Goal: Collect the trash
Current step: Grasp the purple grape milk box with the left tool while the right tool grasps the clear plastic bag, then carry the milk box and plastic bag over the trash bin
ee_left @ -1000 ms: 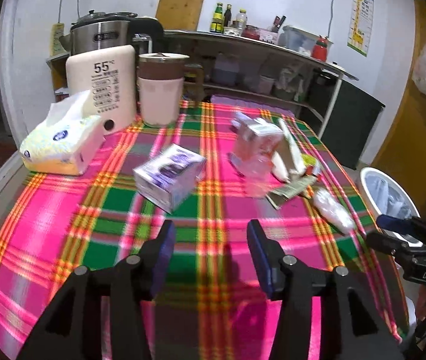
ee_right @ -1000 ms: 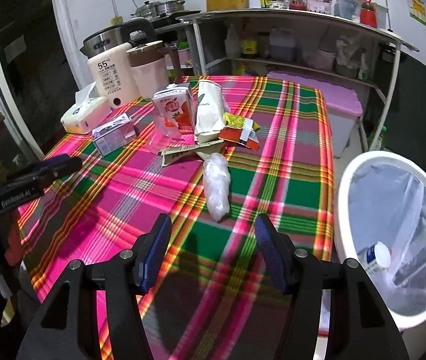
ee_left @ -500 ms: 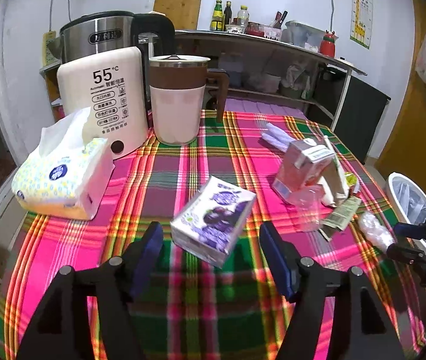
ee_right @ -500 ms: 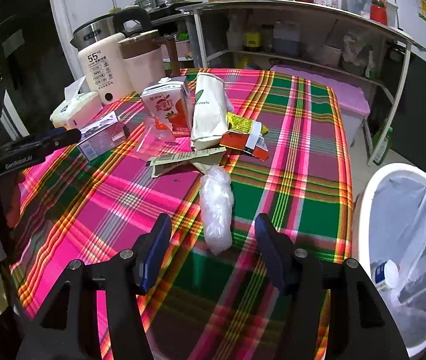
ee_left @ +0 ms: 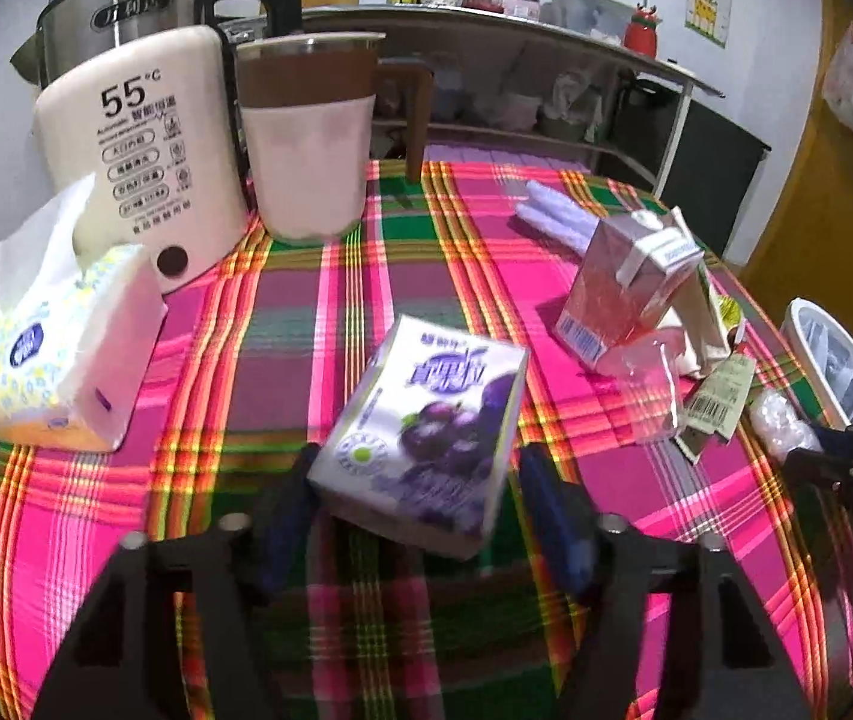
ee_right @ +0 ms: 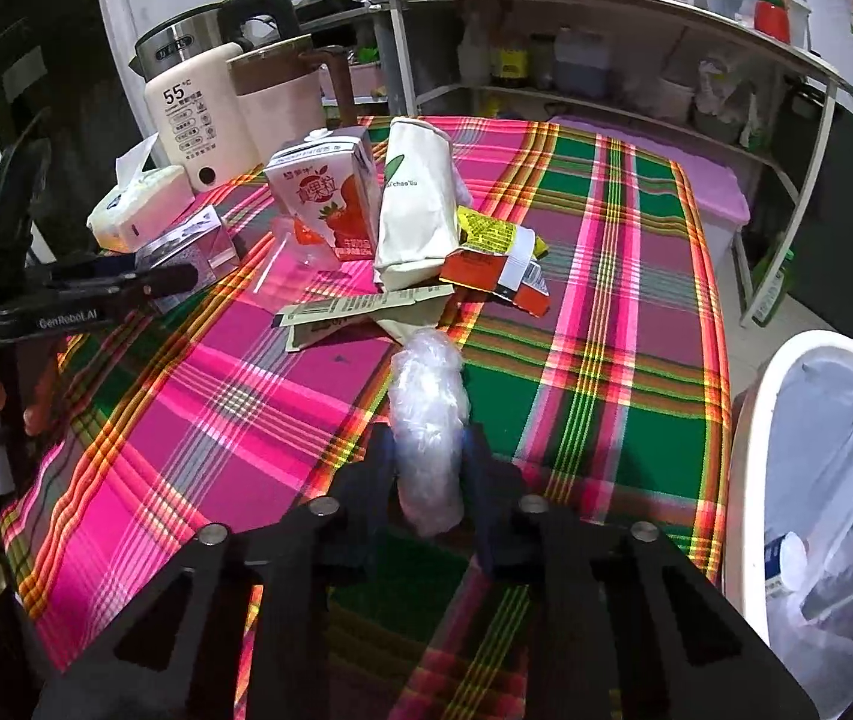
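The left claw gapes wide around the purple grape-printed drink carton — long axis running ahead; the right claw pinches narrow on the crumpled clear plastic wrap.

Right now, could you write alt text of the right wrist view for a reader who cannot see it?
The right tongs are closed around a crumpled clear plastic bag on a pink and green plaid tablecloth. Behind it lie a strawberry milk carton, a white pouch and wrappers. A white lined trash bin stands at the right.
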A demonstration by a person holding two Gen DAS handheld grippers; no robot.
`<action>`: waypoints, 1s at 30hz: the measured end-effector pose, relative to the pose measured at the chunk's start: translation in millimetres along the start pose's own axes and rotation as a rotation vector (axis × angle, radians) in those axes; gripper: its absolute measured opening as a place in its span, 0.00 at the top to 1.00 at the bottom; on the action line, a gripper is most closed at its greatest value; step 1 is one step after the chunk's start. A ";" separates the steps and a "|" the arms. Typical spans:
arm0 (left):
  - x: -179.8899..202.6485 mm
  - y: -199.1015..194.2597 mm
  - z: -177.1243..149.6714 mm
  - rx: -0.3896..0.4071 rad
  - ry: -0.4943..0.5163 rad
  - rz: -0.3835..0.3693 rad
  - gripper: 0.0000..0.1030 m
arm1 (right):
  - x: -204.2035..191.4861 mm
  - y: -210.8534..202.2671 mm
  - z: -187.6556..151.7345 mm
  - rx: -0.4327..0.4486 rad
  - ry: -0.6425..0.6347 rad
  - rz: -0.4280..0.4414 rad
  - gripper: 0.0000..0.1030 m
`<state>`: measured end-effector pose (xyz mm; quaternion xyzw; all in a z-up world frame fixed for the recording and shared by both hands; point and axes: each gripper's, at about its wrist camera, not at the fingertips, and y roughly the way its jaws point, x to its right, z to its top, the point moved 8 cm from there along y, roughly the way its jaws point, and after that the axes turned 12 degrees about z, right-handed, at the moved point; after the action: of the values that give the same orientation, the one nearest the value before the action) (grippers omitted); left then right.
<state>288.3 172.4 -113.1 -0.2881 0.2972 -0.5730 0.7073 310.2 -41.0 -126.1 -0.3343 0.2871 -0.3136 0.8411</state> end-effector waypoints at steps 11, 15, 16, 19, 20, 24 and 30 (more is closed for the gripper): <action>14.7 -29.0 -18.8 0.017 -0.079 0.010 0.43 | -3.5 -23.6 -4.9 0.053 0.023 0.011 0.79; 24.8 -48.5 -27.8 0.031 -0.096 -0.009 0.44 | -5.8 -36.1 -10.6 0.072 0.033 0.017 0.79; 28.0 -52.7 -29.7 0.033 -0.099 -0.015 0.44 | -6.5 -40.7 -13.1 0.078 0.036 0.019 0.79; 36.2 -65.4 -37.5 0.038 -0.104 -0.029 0.44 | -9.0 -50.3 -17.6 0.092 0.044 0.021 0.79; 39.4 -69.1 -40.2 0.039 -0.103 -0.034 0.44 | -10.1 -54.6 -20.1 0.098 0.047 0.021 0.79; 53.5 -83.4 -48.0 0.043 -0.094 -0.049 0.44 | -12.4 -67.5 -27.2 0.113 0.055 0.021 0.79; 75.5 -106.7 -53.3 0.070 -0.069 -0.079 0.44 | -18.2 -88.1 -37.9 0.142 0.056 0.018 0.79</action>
<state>192.6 75.8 -75.1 -0.2942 0.2408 -0.6002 0.7038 242.8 -93.5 -78.9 -0.2621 0.2907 -0.3348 0.8572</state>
